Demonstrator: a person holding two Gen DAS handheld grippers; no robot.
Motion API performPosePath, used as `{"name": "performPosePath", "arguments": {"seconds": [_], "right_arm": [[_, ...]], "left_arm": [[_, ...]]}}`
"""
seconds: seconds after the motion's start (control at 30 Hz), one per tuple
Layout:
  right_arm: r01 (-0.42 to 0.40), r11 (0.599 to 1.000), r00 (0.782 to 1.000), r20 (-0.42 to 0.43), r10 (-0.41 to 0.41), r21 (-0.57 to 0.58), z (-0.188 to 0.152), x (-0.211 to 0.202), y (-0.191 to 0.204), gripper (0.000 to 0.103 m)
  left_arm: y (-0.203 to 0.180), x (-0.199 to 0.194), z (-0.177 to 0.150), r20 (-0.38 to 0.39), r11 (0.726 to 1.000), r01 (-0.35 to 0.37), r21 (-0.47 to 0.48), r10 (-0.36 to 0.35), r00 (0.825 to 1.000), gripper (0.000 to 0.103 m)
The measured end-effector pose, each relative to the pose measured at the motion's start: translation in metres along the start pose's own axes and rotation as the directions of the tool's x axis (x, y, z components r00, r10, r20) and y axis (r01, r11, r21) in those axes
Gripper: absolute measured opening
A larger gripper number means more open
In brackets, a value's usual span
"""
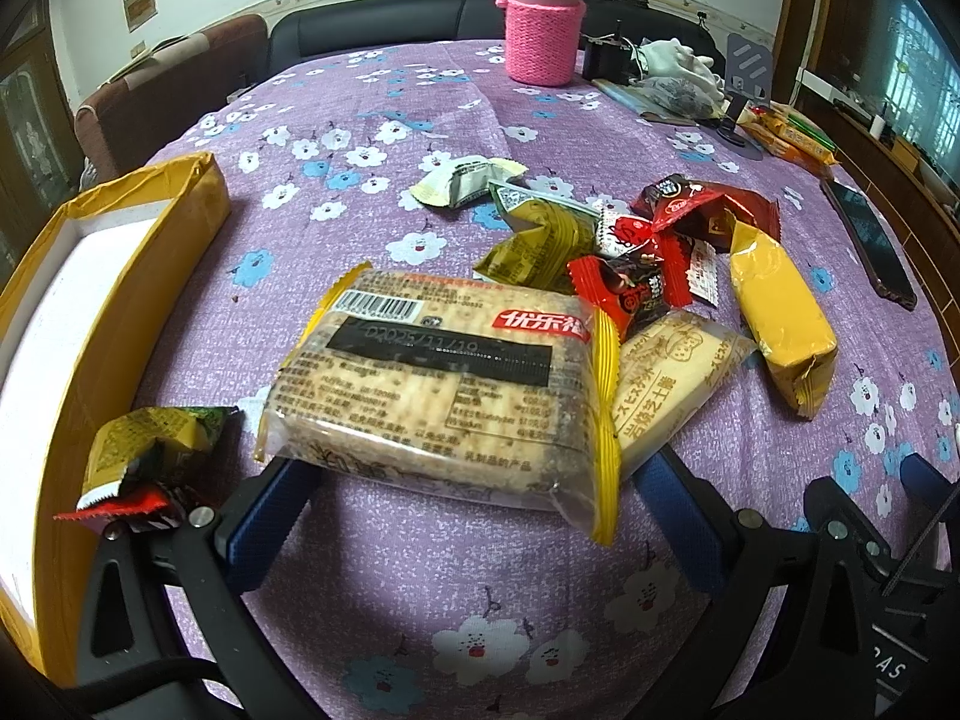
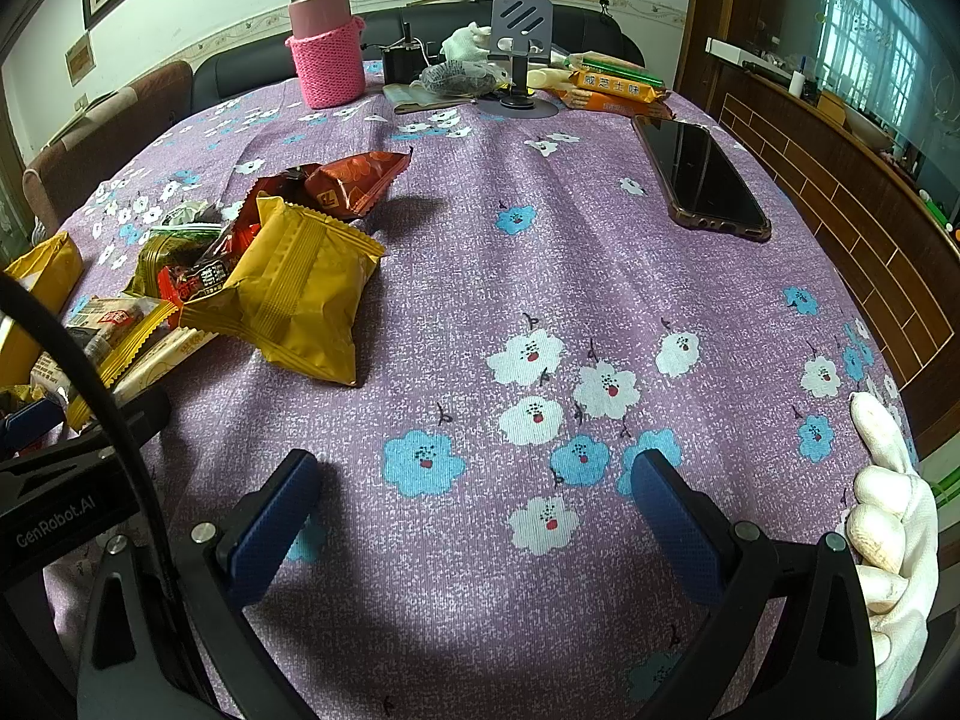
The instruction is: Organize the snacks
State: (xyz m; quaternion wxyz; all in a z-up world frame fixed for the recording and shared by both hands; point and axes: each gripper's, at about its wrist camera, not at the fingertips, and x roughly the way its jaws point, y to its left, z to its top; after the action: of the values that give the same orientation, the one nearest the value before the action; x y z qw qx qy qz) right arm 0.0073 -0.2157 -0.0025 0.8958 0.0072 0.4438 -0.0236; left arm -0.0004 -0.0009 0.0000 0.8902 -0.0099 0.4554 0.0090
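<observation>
My left gripper has its blue fingers spread wide on either side of the cracker packet; whether they actually press its ends I cannot tell. The packet (clear wrap, yellow crimped ends, barcode side up) sits just in front of the snack pile on the purple flowered tablecloth. The yellow box lies open to my left, with two small wrappers beside its wall. My right gripper hangs wide open and empty over bare cloth, well right of the big yellow packet. A white-gloved hand grips its handle
</observation>
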Motion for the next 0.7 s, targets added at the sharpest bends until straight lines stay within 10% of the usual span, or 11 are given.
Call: {"name": "performPosePath", "arguments": {"seconds": [0.7], "right_arm": [[0.000,1.000,1.000,0.001,0.000,-0.001,0.0000,0.0003,-0.0001,0.103]], "left_arm": [[0.0009,-0.0046,-0.0038,-0.016,1.000,0.018,0.022,-0.017,1.000,0.103]]}}
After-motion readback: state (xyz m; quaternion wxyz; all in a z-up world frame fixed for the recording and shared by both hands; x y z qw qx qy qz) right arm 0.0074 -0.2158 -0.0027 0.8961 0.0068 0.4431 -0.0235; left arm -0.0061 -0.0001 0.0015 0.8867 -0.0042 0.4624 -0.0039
